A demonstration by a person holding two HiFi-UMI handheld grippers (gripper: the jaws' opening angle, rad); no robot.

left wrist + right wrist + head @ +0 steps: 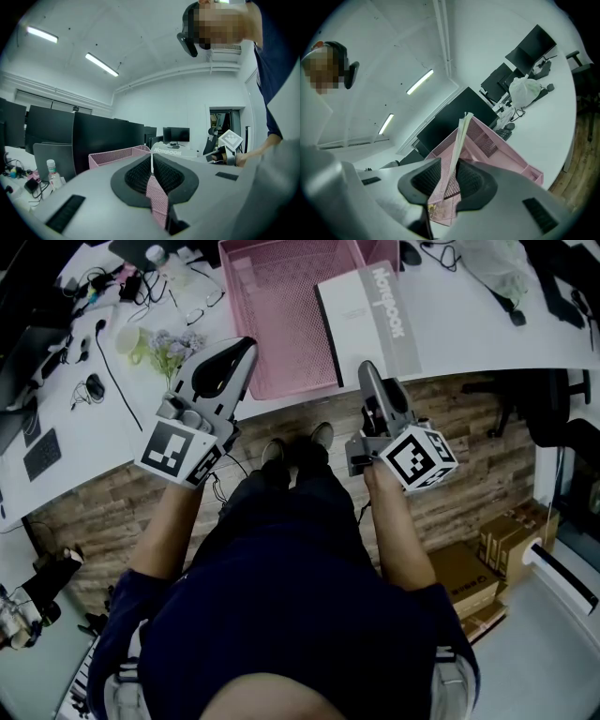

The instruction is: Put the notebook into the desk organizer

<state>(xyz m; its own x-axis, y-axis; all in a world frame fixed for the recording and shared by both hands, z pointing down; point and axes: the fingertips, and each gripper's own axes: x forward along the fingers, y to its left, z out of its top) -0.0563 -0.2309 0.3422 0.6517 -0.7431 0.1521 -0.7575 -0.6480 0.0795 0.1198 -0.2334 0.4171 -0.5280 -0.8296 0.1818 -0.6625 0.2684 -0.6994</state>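
I am looking down over the white table [487, 343], which is stretching across the top of the head view above a wood-plank floor [469, 437]. The pink mesh desk organizer [281, 306] is sitting at the table's near edge, straight ahead of me. The notebook [361, 315], grey and white with its title printed along a grey band, is lying tilted across the organizer's right side, with its near edge reaching toward my right hand; I cannot tell whether any of it is sitting down inside a compartment. My left tongs [246, 345] are reaching to the organizer's near left wall, and in the left gripper view they are pinching closed on that strip of pink mesh. My right tongs [368, 369] are standing at the notebook's near edge with the jaws well apart. In the right gripper view the thin white edge of the notebook and a pink mesh wall are passing between the pads, and neither pad is pressing on them. Off to the left a small bunch of flowers [169, 348] is lying among cables on the table.
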